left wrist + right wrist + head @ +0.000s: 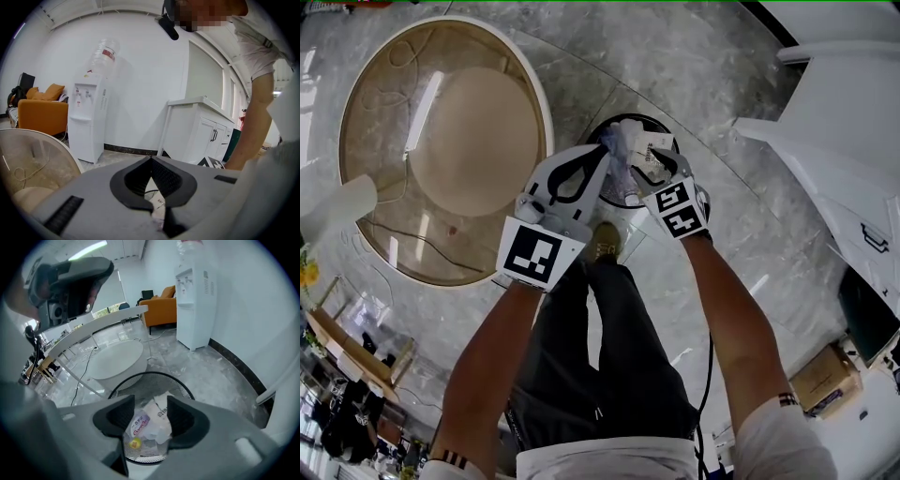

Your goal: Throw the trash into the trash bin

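Grey marble floor (703, 75), with a round glass table (540, 103) to one side. A white cabinet (197, 126) and a water dispenser (86, 117) stand along the wall. A black wire-mesh trash bin (150, 376) stands on the floor by the person's feet.

Right tongs (150, 404): pointed steeply down over the bin mouth, jaws spread, pads pressing on nothing. The trash (152, 425), a loose clump of crumpled printed wrappers, lies in line between the jaws and within the bin's rim. Landed or mid-drop: cannot tell.

Left tongs (151, 160): tips pressed together just beside the bin, nothing clearly pinched. A scrap of white wrapper shows through the gap behind the tips.

Handling (judgement): very light, soft, crinkly film. It is slippery but not fragile. It likely springs open, so take hold of a bunched fold in the middle, not a loose edge. Pieces may come away separately.
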Available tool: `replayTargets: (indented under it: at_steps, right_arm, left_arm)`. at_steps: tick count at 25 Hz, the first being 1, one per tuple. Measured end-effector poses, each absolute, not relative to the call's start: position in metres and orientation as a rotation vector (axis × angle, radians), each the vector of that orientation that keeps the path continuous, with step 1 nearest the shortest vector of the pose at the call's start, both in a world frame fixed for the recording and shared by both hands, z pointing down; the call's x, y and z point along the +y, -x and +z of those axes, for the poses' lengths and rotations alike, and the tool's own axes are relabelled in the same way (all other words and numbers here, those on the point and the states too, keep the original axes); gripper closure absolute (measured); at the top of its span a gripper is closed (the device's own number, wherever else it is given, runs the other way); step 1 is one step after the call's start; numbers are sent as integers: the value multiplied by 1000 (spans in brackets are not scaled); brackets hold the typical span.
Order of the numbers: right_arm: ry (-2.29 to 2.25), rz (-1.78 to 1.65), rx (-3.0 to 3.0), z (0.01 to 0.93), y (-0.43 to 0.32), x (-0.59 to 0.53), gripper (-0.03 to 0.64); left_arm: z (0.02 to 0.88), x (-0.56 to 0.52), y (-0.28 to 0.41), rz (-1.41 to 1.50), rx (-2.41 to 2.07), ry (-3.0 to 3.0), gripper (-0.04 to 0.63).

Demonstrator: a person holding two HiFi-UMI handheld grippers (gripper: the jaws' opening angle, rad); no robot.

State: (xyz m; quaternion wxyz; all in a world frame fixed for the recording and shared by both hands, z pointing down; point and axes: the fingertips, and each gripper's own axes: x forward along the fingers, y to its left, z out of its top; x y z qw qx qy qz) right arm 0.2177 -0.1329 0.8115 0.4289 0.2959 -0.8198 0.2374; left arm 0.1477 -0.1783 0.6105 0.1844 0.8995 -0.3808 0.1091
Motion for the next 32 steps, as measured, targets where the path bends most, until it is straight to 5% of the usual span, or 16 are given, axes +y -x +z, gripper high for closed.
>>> replayTargets:
  at_steps: [9,22,32]
  right_arm:
    - [-804,603,-2144,773,-209,-131,398]
    - [-1010,354,-2418,568,-173,-152,612]
    - [-1084,197,-2607,396,-129,-128,615]
  left_arm:
    - [605,-170,-139,283,-1081,-2531,595]
    - [501,-144,-104,208,-1156,-2555,595]
    - [369,-114,-64,137,-1249,-2622,595]
